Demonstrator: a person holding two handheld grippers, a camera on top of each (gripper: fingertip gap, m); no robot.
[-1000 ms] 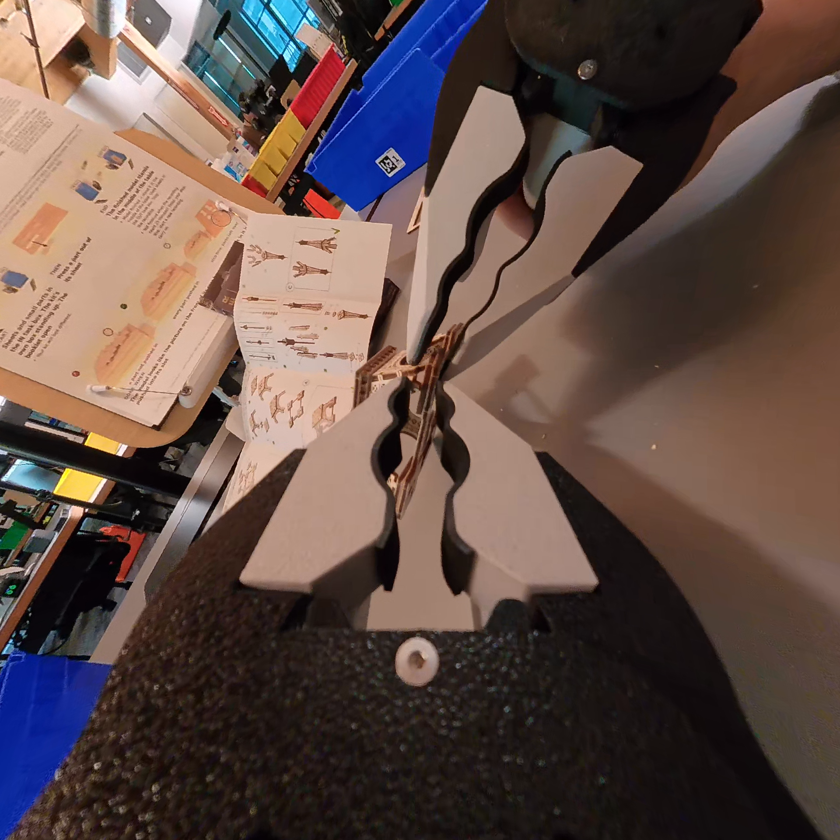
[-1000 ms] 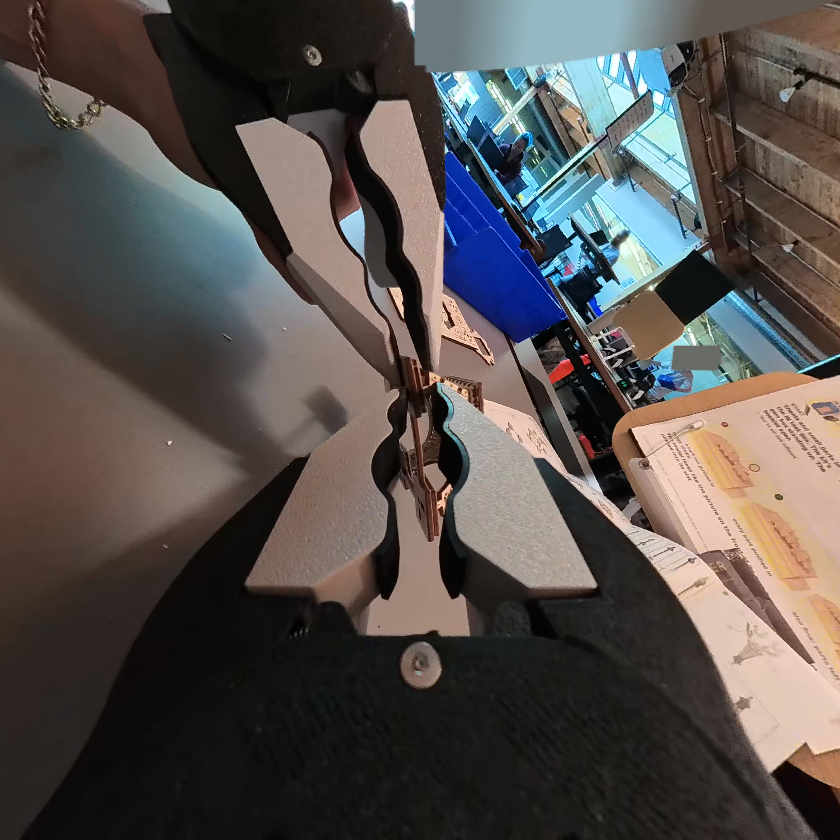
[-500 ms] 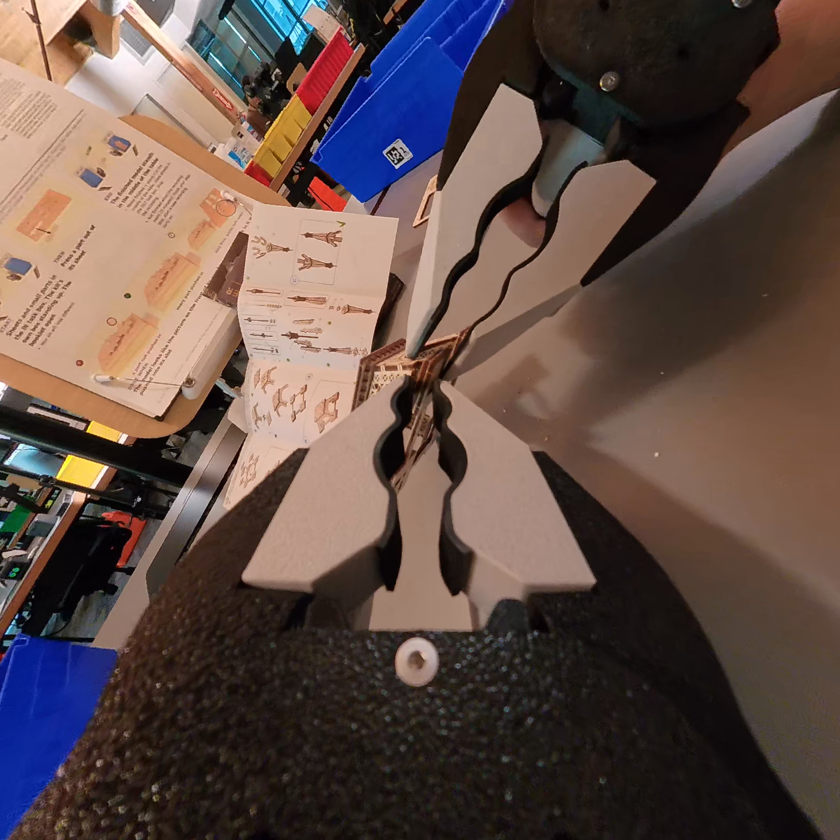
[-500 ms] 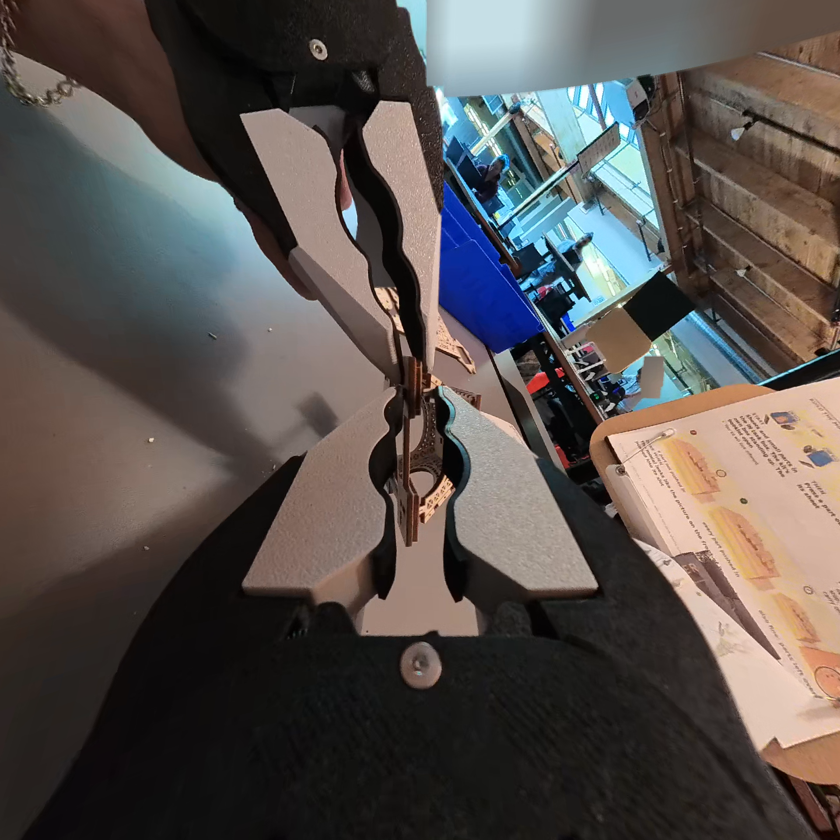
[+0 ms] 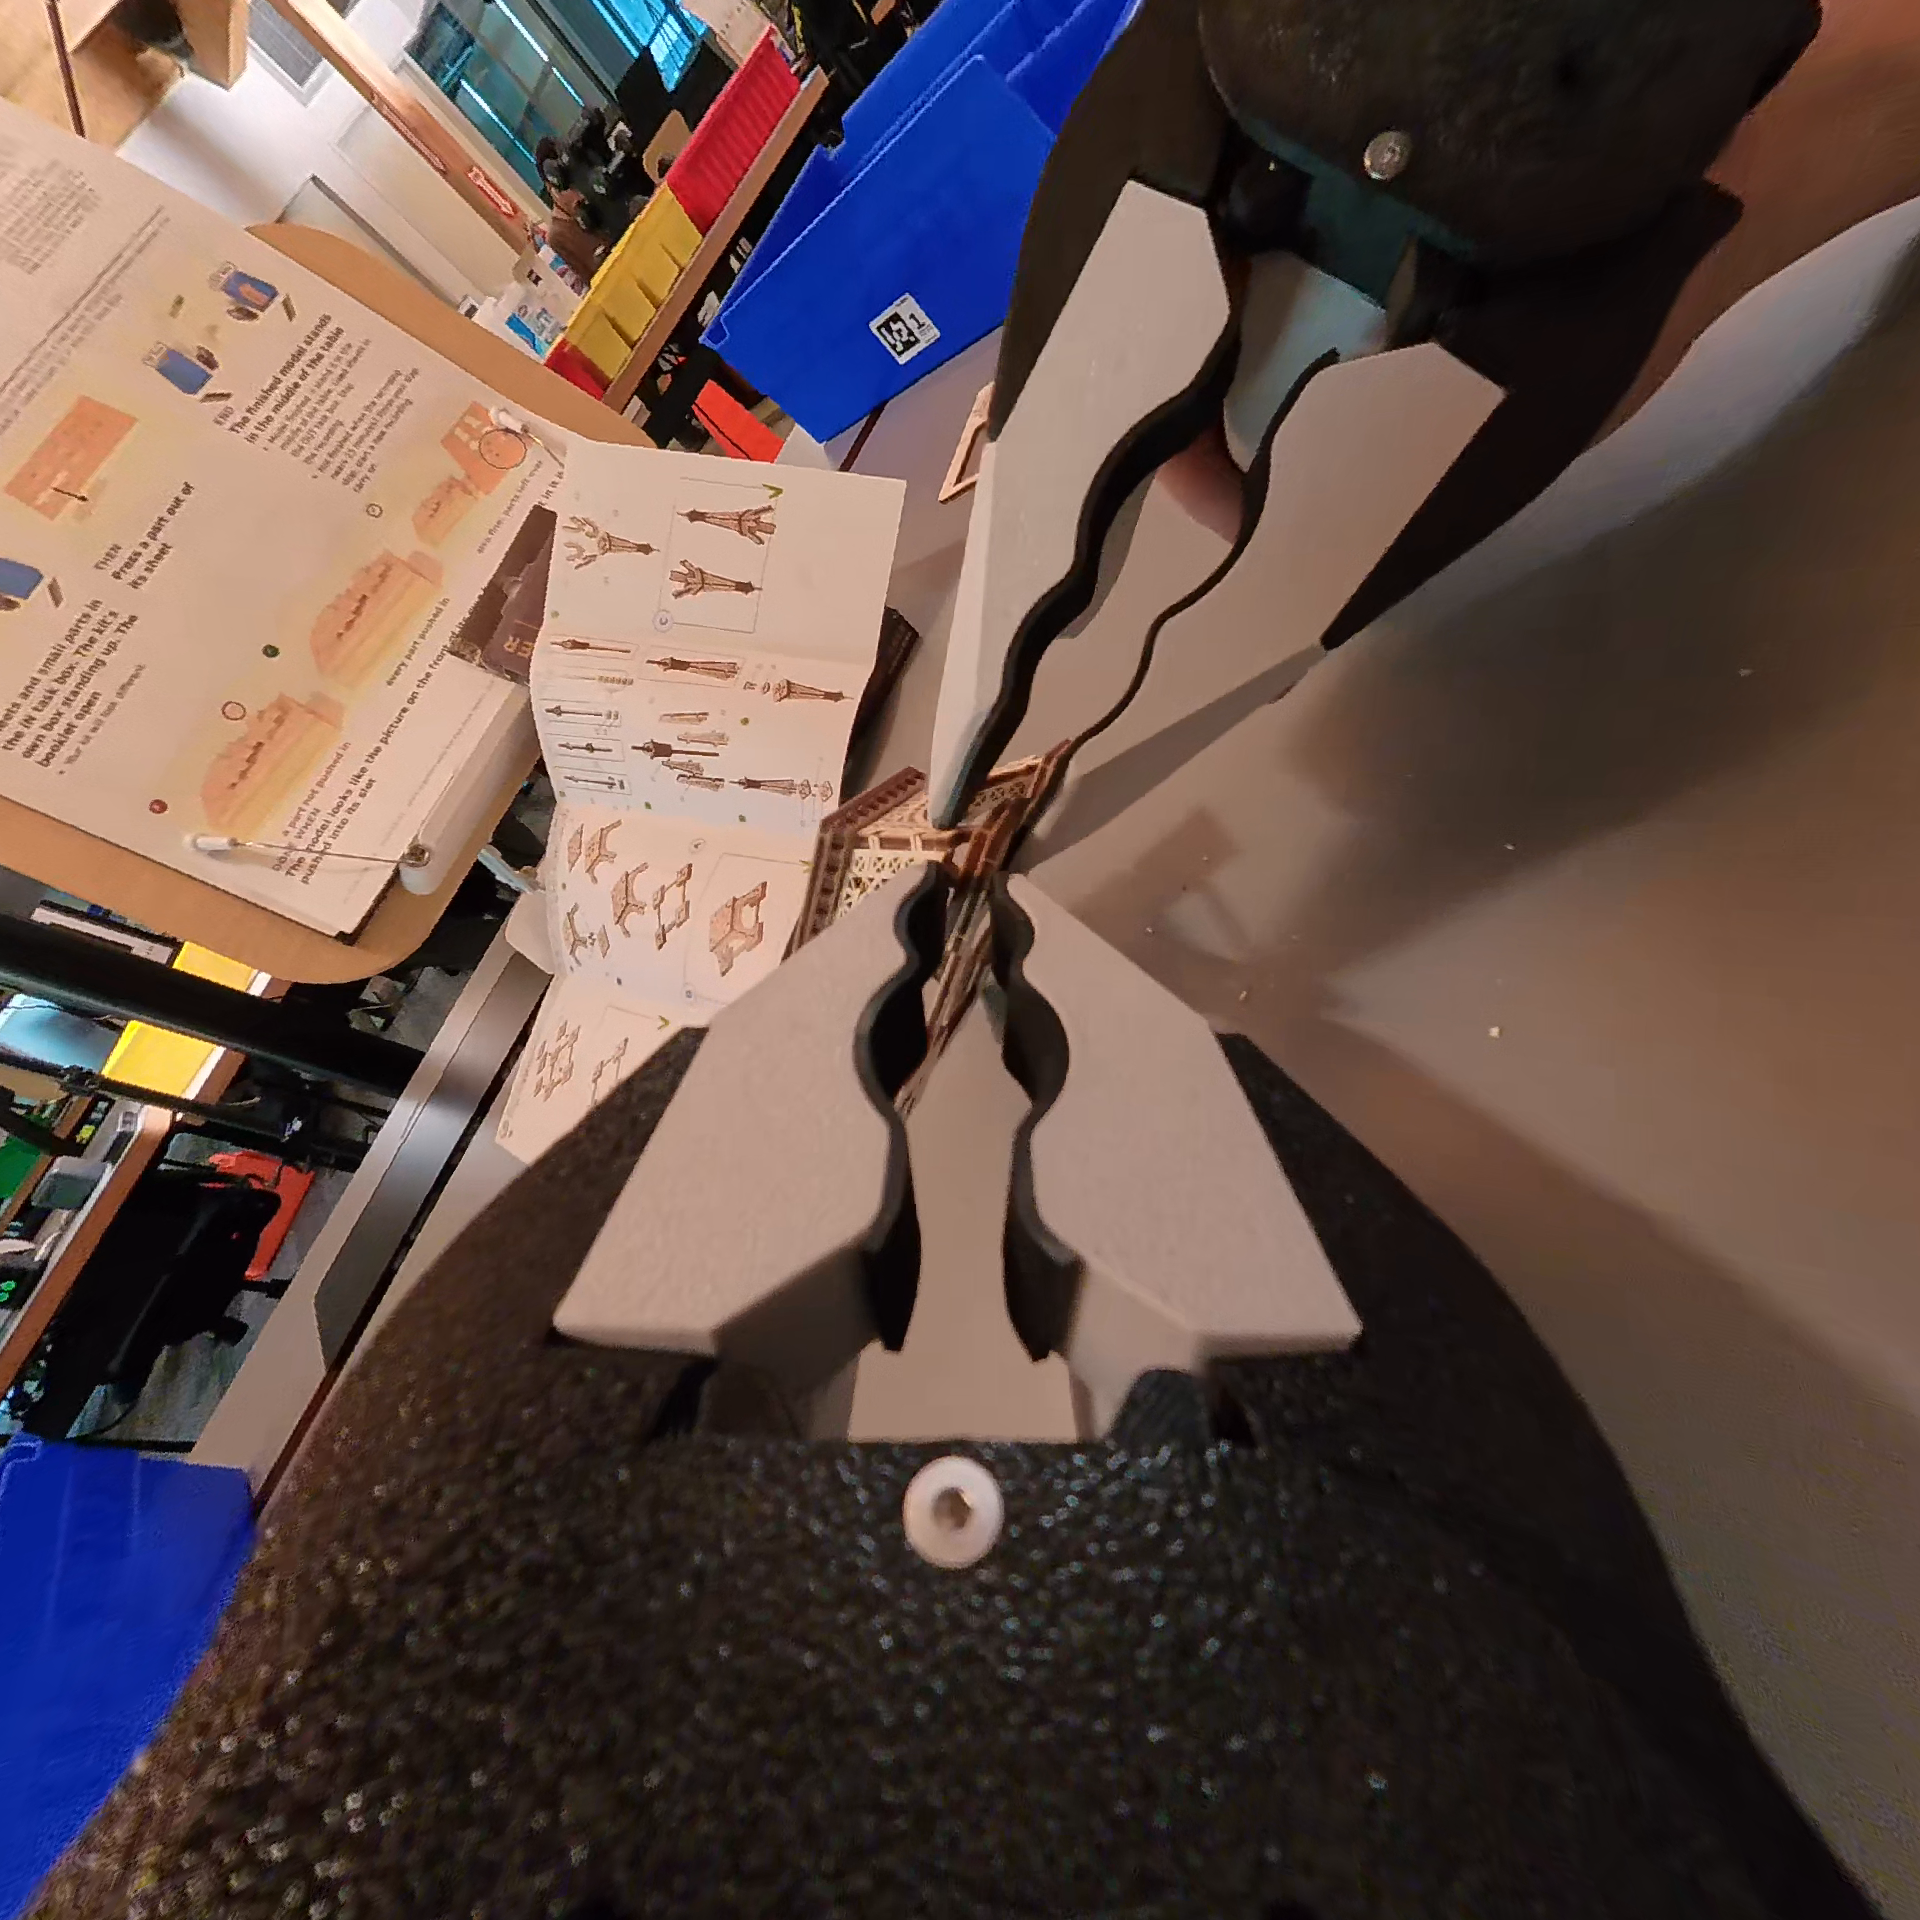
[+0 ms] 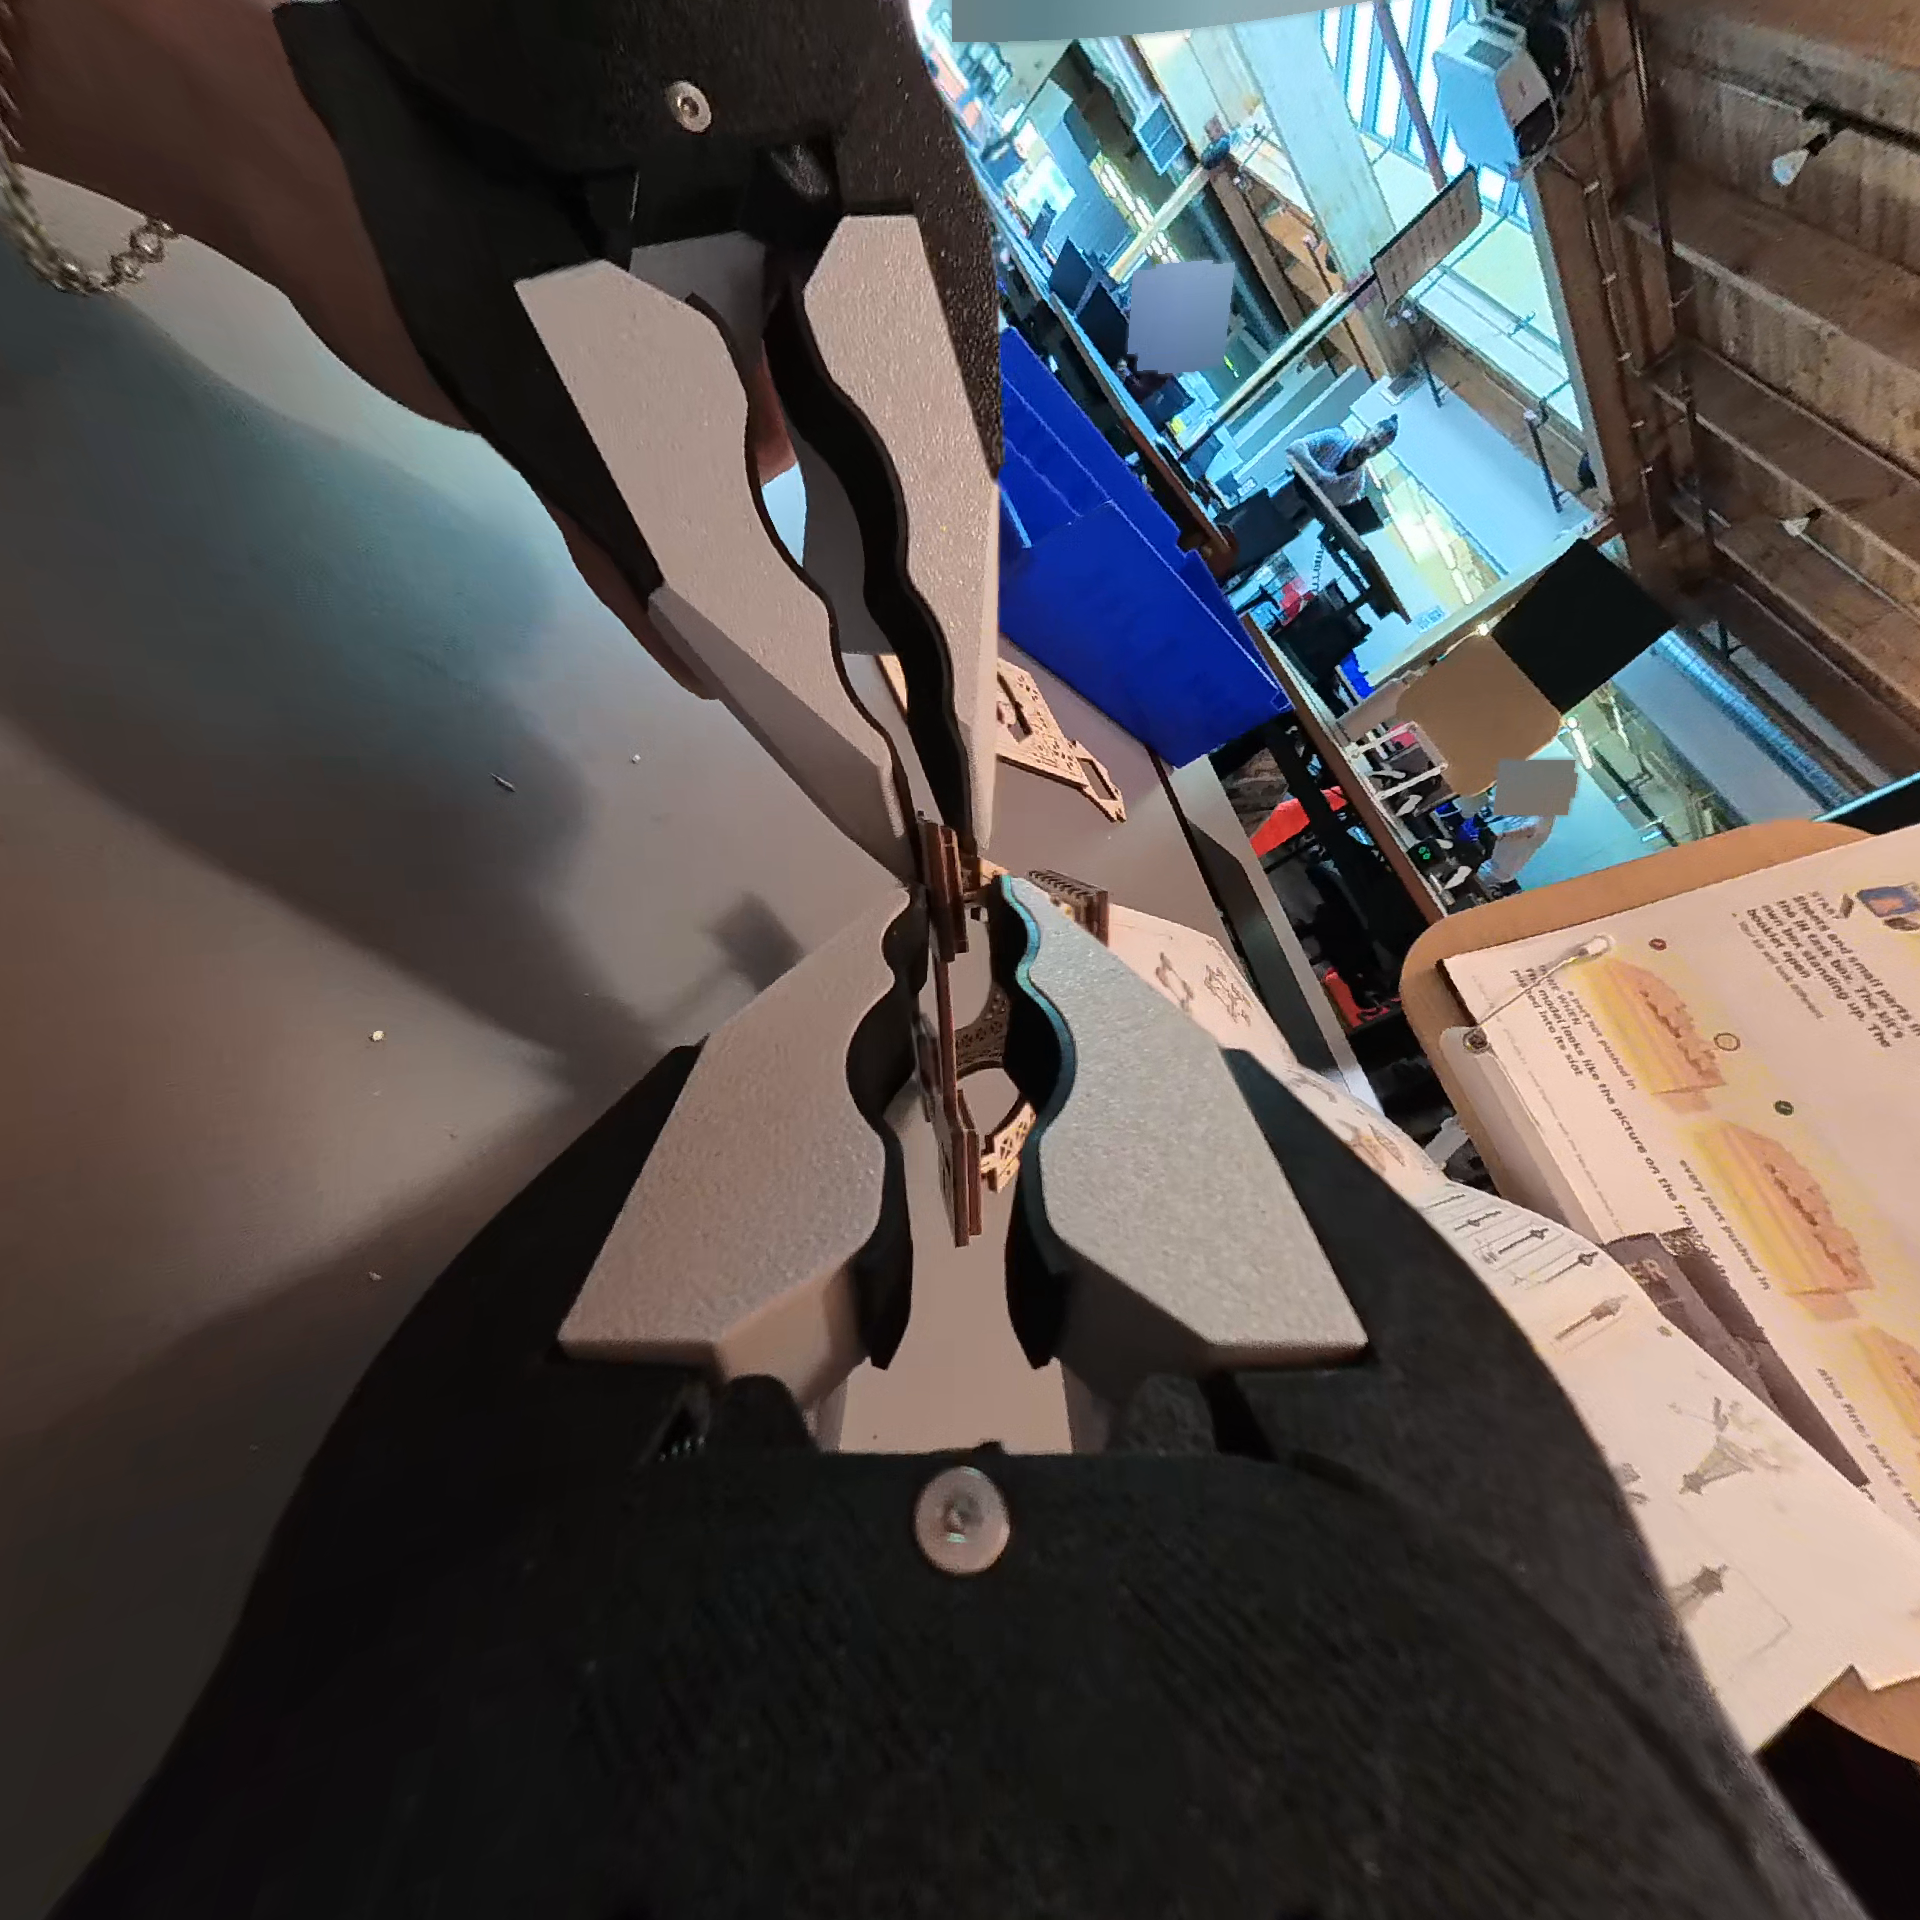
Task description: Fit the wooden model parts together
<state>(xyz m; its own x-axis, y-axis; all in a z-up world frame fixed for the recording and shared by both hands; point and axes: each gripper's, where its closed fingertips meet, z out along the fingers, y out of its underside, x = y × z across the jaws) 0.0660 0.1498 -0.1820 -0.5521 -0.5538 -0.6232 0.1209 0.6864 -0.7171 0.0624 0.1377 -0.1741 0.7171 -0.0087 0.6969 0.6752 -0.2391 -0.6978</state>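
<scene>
Both grippers meet tip to tip above the grey table (image 5: 1558, 935). My left gripper (image 5: 964, 888) is shut on a thin brown lattice part (image 5: 951, 997) held edge-on between its fingers. My right gripper (image 5: 992, 816) reaches in from the top of the left wrist view. In its own view the right gripper (image 6: 954, 899) is shut on a tower-shaped wooden part with an arched foot (image 6: 982, 1044). The left gripper (image 6: 935, 831) comes down from above there. The two parts touch at the tips. A lattice frame piece (image 5: 883, 842) shows just behind them; I cannot tell whether it is joined.
A folded instruction booklet (image 5: 707, 707) lies on the table's left side, next to a clipboard with a printed sheet (image 5: 208, 582). Blue bins (image 5: 894, 239) stand at the far edge. A loose wooden tower part (image 6: 1049, 748) lies flat on the table beyond the grippers. Both grippers' tips are close together, under 4 cm apart.
Both grippers stay shut and tip to tip. The pair has tilted slightly, and the part in my right gripper has turned so its arched foot shows more.
</scene>
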